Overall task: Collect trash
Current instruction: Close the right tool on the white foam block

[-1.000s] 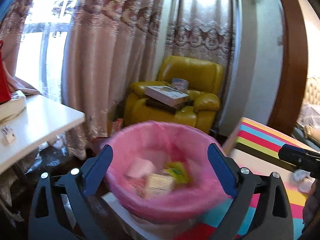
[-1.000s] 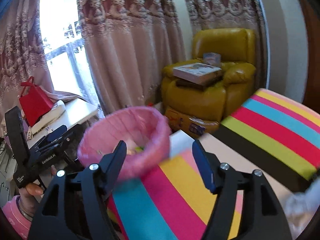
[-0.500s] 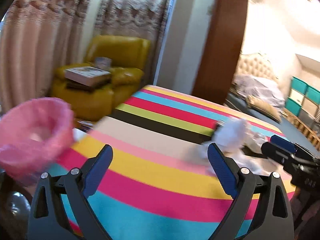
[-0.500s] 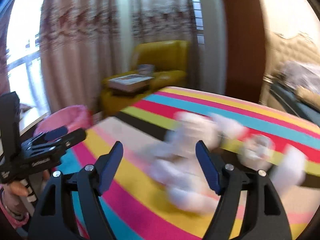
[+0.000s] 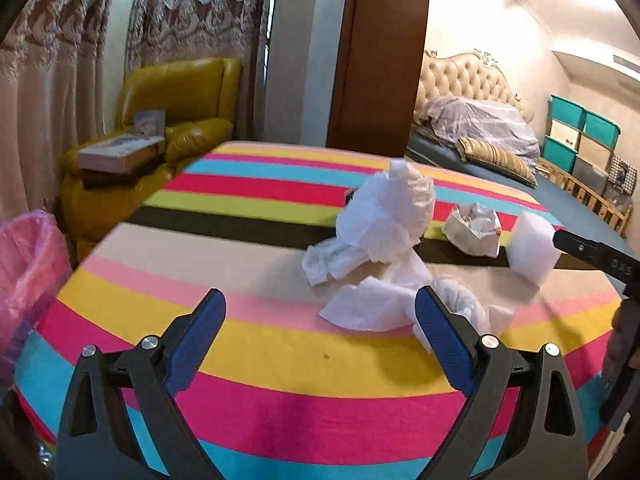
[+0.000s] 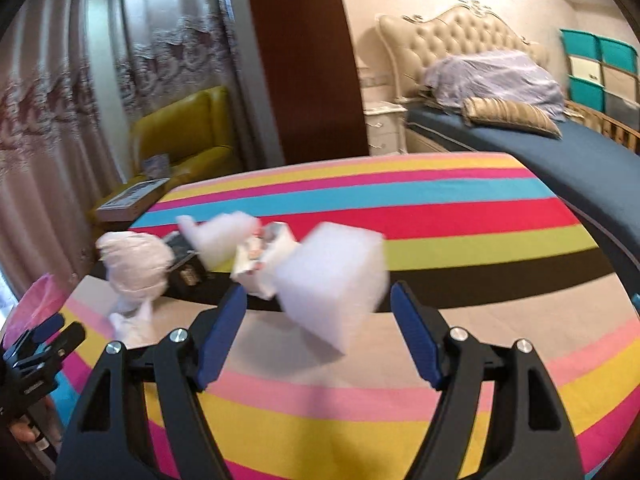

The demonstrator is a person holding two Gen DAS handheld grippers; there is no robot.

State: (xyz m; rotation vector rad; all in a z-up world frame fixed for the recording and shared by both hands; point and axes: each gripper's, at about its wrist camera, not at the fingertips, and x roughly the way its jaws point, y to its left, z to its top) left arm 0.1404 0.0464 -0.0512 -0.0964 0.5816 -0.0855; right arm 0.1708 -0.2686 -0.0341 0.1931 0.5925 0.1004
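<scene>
**Both grippers over the trash, jaws wide**

Your left gripper (image 5: 320, 318) hangs above the striped worktop (image 5: 260, 352) with its jaws spread wide and nothing between them. Just beyond its right finger lies the flat tissue (image 5: 370, 306), and behind that the big wad (image 5: 384, 216) stands tallest in the pile. The torn box (image 5: 476, 230) sits to the wad's right, with the foam block (image 5: 532, 246) further right again. The pink bin (image 5: 28, 272) is well to the wad's left, off the worktop edge.

Your right gripper (image 6: 316, 316) is also wide and holds nothing. The foam block (image 6: 334, 280) sits just ahead of its fingertips, slightly blurred; you cannot tell whether it touches them. The wad (image 6: 134, 266) is to the block's left.
</scene>
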